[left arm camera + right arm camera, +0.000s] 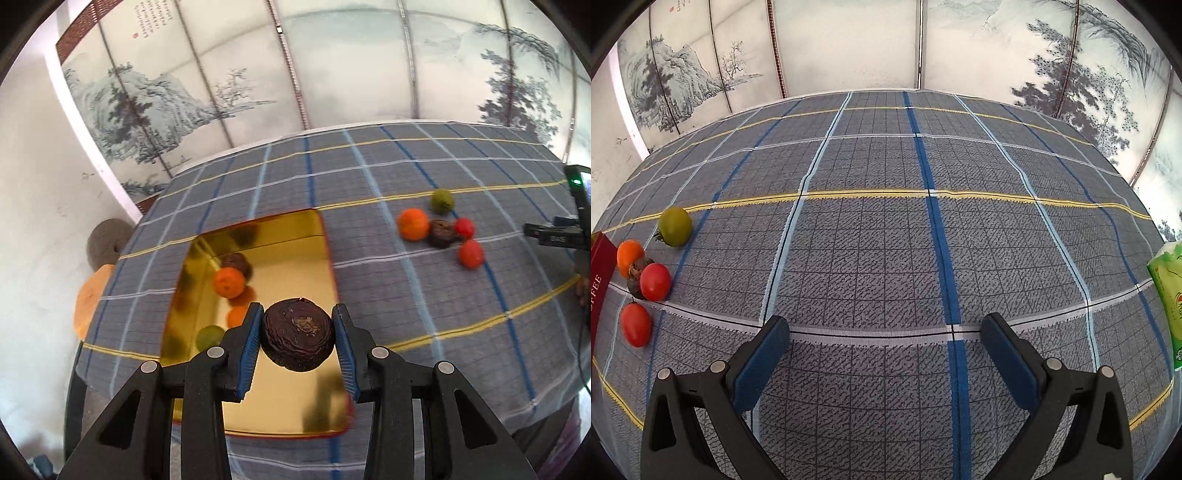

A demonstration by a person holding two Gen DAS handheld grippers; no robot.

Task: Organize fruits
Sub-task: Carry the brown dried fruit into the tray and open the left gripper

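1. The left gripper (pixel 298 338) clamps its blue-padded fingers (pixel 248 350) on a dark purple, wrinkled round fruit (pixel 297 334), held over the shiny gold rectangular tray (pixel 295 254).
2. In that tray, at ten o'clock from the held fruit, sit an orange round fruit (pixel 229 282) and another dark one (pixel 236 263).
3. The right gripper (pixel 885 338) stands wide apart, holding nothing, above the grey plaid tablecloth (pixel 879 236).
4. At its nine o'clock lie a green round fruit (pixel 675 226), an orange one (pixel 628 254), and two red tomatoes (pixel 655 281).
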